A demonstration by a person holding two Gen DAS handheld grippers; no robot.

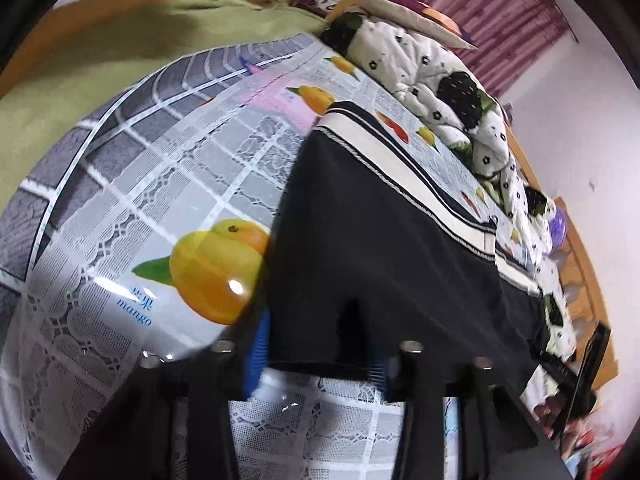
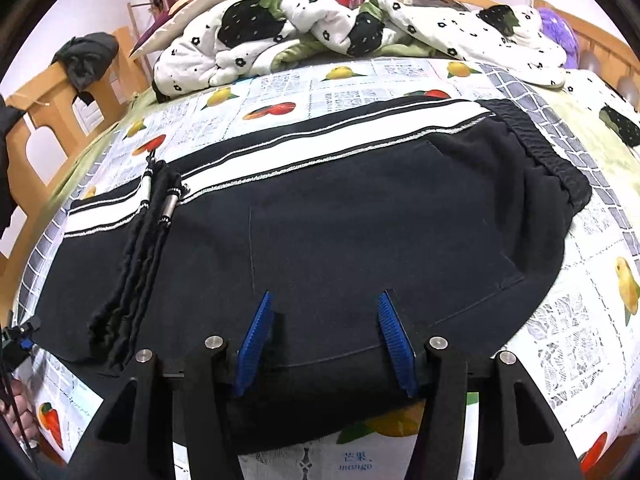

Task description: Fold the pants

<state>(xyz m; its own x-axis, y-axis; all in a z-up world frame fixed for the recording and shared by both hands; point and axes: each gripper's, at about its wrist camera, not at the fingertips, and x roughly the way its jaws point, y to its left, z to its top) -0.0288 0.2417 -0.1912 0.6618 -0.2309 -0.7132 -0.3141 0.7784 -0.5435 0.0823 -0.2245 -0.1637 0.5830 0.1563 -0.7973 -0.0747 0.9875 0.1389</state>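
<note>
Lying folded lengthwise on the fruit-print plastic sheet (image 2: pixel 568 300), the black white-striped fleece pants (image 2: pixel 320 220) await cross-folds; left gripper (image 1: pixel 316 360) pinches their hem, right gripper (image 2: pixel 326 336) hovers half-open.

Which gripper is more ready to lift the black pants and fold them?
Probably the left gripper: its blue pads already straddle the pants' edge. The right gripper hangs open over flat cloth with nothing pinched.

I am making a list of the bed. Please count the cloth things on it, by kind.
Pants: 1
Printed cover sheet: 1
Flowered quilt: 1
Pillow: 1
Purple plush toy: 1
Total: 5
</note>
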